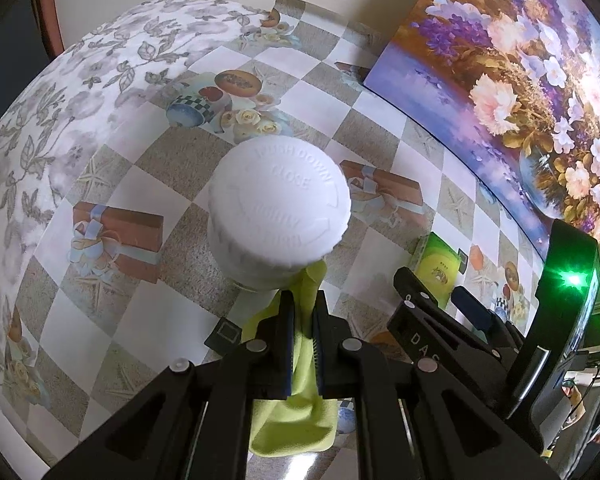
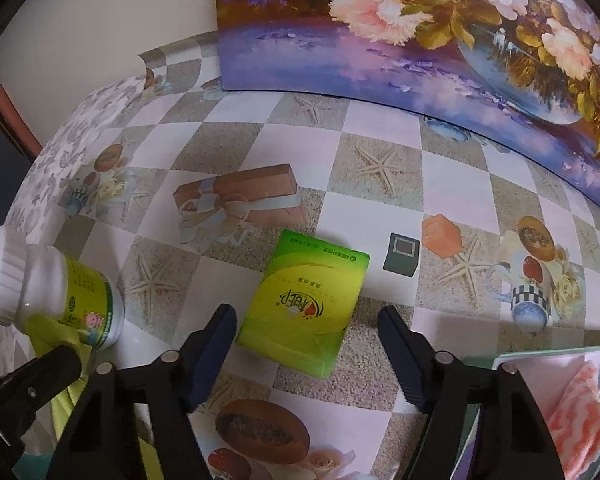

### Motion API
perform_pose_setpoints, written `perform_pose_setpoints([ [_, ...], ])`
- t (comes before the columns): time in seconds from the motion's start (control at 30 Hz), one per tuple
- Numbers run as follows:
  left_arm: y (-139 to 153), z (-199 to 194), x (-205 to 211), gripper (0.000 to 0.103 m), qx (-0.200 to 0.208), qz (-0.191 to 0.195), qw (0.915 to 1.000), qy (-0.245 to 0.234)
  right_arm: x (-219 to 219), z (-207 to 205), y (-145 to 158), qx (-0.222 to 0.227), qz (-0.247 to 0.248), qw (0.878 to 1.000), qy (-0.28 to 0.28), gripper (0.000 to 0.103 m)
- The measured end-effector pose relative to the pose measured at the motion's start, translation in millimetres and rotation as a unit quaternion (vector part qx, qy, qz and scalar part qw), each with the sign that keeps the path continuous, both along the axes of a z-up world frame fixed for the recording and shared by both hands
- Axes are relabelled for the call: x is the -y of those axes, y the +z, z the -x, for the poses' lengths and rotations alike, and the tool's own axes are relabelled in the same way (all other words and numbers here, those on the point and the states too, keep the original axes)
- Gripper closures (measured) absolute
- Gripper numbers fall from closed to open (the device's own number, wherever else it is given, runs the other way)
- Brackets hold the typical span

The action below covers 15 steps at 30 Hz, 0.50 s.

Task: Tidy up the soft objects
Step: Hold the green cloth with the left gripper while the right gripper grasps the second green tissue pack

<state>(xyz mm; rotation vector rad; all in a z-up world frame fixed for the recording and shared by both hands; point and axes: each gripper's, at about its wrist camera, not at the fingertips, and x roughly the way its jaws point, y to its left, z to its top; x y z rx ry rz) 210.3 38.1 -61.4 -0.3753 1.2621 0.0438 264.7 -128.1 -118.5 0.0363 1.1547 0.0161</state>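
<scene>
Two grippers, cloth (image 1: 306, 364), tissue pack (image 2: 306, 304)

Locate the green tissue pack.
In the right wrist view, the green tissue pack lies flat on the checkered tablecloth, between the white bottle and small dark square.

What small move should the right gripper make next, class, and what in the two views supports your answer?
Probably lower the right gripper a little further and close on the green soft tissue pack. The pack lies flat on the checkered tablecloth between the open fingers, which do not touch it. The left gripper is already occupied, shut on the yellow-green cloth.
</scene>
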Motion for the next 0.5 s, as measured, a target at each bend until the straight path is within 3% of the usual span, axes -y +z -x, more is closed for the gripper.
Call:
perform_pose_setpoints([
  [0.13, -0.6, -0.8, 0.4, 0.095, -0.003, -0.001, 1.0, -0.001, -0.1, 2.7, -1.3, 0.002, -0.004, 1.0, 0.002, 0.046],
  [0.5, 8.9, 2.3, 3.6, 0.095, 0.005, -0.012, 0.9999, -0.008, 10.5, 30.8, 11.9, 0.003, -0.018, 1.0, 0.001, 0.047],
])
